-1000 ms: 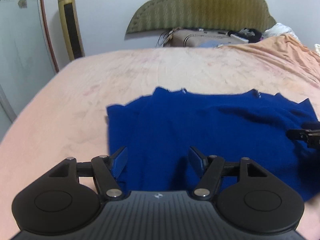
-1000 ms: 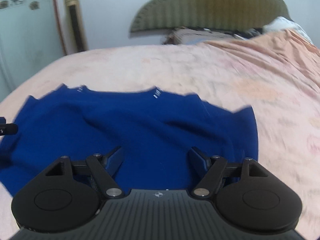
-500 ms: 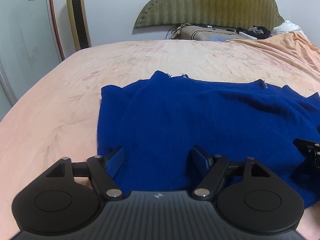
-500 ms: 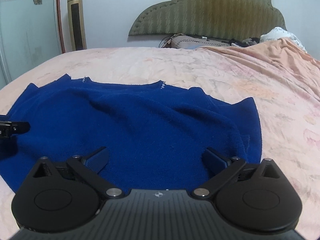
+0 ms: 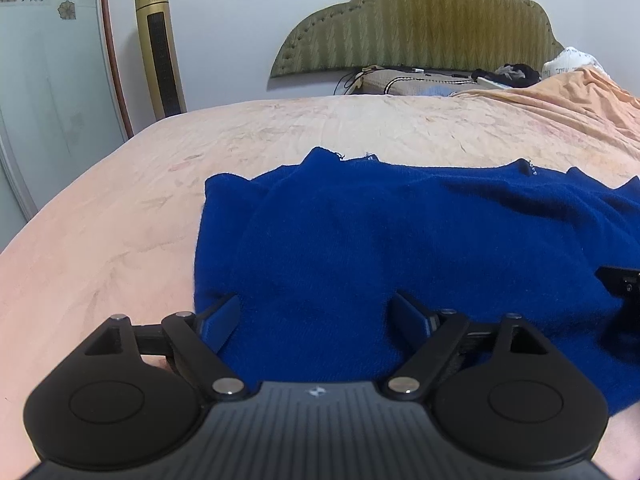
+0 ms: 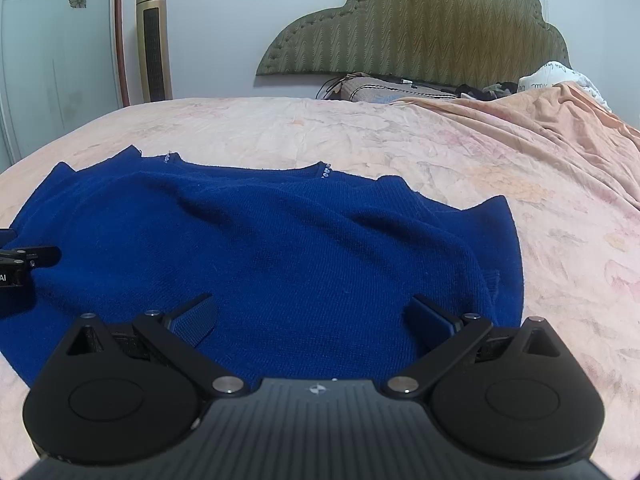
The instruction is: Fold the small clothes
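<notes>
A dark blue knit sweater (image 5: 380, 240) lies spread on the peach bed sheet (image 5: 120, 220), neckline away from me. My left gripper (image 5: 316, 312) is open and empty, low over the sweater's near left part. My right gripper (image 6: 312, 314) is open and empty over the sweater (image 6: 280, 248), near its right part. The right gripper's fingertip shows at the right edge of the left wrist view (image 5: 620, 280). The left gripper's fingertip shows at the left edge of the right wrist view (image 6: 28, 258).
A green padded headboard (image 6: 420, 28) and pillows stand at the far end of the bed. A gold tower fan (image 5: 160, 48) stands by the wall at left. A rumpled peach blanket (image 6: 540, 120) lies at the far right.
Both grippers have settled lower and closer over the sweater's near edge. The right gripper's jaws opened wider. The sweater now lies flat and still.
</notes>
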A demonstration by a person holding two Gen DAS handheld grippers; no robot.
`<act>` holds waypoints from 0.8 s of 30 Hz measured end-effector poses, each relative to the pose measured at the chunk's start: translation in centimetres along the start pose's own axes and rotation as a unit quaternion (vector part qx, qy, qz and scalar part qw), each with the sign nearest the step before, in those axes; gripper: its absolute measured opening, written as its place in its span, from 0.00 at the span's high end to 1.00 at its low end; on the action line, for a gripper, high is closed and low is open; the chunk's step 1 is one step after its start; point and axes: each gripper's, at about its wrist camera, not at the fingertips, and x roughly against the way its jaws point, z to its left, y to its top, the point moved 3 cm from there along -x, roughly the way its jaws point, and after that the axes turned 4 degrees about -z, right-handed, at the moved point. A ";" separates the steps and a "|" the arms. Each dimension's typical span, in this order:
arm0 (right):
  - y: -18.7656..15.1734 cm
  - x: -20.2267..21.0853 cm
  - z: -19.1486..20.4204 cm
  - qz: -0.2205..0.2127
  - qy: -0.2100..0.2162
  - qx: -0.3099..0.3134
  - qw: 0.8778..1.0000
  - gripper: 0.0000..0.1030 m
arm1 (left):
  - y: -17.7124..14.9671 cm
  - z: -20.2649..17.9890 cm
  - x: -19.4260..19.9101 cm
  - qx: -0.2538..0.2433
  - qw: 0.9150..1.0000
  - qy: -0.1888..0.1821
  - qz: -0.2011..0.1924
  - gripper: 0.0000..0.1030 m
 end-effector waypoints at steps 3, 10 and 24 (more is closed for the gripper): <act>0.0 0.0 0.0 0.000 0.000 -0.001 1.000 0.00 | -0.1 0.1 0.0 0.002 1.000 -0.001 -0.002 0.18; 0.0 0.0 0.0 0.000 0.000 0.000 1.000 0.00 | -0.1 0.3 0.0 0.007 1.000 -0.008 -0.001 0.17; -0.1 -0.1 0.4 -0.001 -0.007 0.009 1.000 0.00 | 4.5 7.1 -1.5 0.069 0.997 0.007 0.018 0.16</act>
